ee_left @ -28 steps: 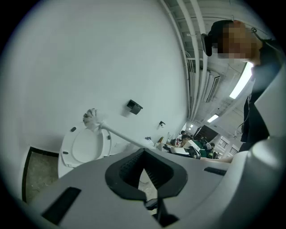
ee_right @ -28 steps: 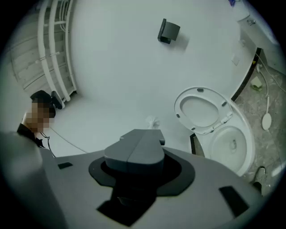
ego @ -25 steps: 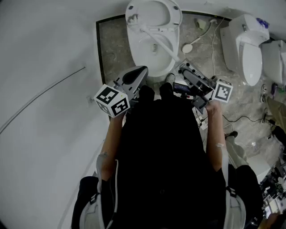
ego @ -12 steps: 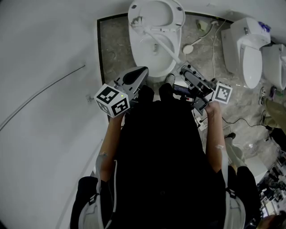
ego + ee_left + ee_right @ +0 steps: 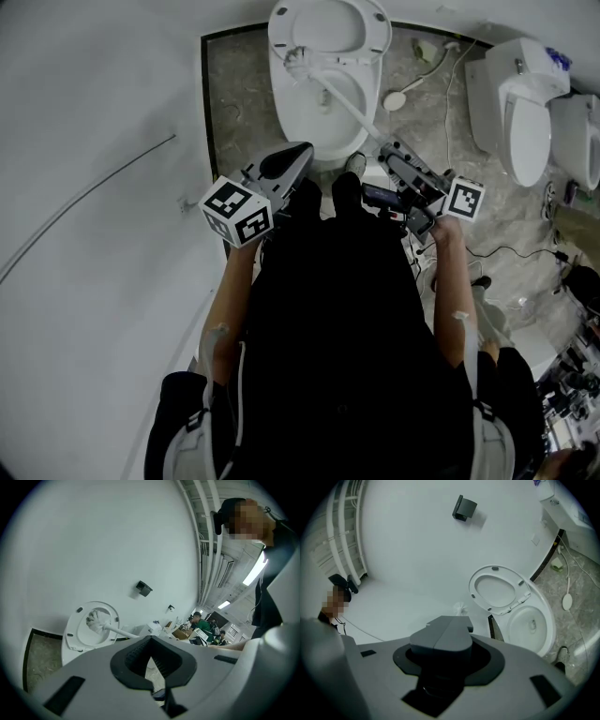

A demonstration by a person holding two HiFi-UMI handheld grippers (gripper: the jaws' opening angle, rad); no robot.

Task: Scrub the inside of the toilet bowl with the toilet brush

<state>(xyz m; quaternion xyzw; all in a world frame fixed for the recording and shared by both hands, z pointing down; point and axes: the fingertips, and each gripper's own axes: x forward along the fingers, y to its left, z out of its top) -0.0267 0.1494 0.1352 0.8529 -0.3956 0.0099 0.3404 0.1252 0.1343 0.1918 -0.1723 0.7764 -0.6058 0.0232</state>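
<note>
White long-handled plastic toilet brush (image 5: 337, 97), upper centre: likely light, stiff shaft, soft bristles; grip handle end. Right gripper (image 5: 386, 148) clamped on it; left gripper (image 5: 292, 155) jaws apart, empty.

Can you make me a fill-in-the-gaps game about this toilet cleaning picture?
1. The right tongs are ___ on the brush.
2. The left tongs are open and hold ___.
3. The seat of the toilet is flipped ___.
4. The colour of the brush's bristly head is ___.

Missing words: shut; nothing; up; white.
</note>
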